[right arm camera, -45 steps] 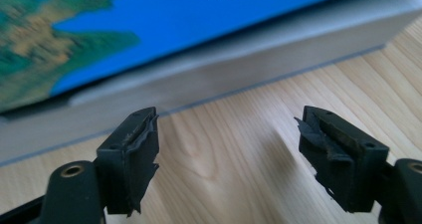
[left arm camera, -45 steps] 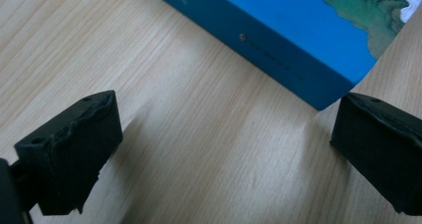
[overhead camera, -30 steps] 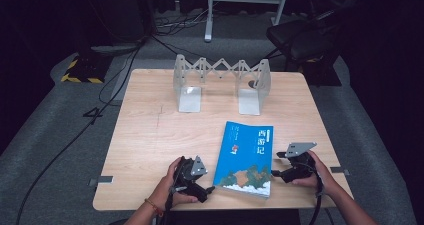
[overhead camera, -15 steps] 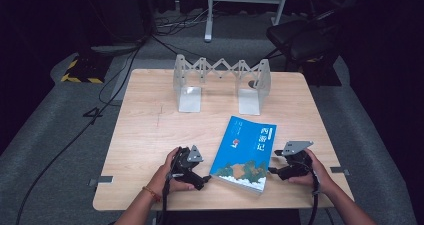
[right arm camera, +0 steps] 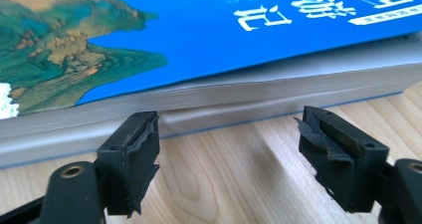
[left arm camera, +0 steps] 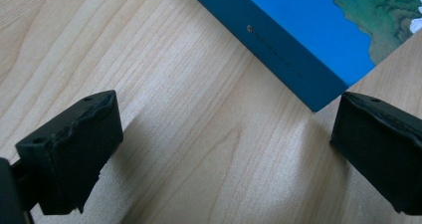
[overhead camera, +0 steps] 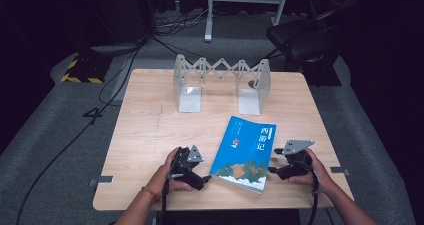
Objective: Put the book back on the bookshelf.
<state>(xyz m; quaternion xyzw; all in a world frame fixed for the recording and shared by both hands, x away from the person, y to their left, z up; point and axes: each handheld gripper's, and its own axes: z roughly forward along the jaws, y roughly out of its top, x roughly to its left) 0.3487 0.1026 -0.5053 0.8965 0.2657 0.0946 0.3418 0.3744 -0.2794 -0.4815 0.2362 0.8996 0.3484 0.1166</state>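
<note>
Grey carpet (overhead camera: 50, 135), dark room, cables (overhead camera: 120, 75).

Left gripper (overhead camera: 204, 177) and right gripper (overhead camera: 271, 169) gape wide, hand-held low.

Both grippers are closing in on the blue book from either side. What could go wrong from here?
1. The right gripper faces the page edge, where the cover is lifted; its jaws might catch only the cover or crease pages.
2. The left gripper lines up near the book's bottom corner, so a push there may spin the book rather than square it.
</note>
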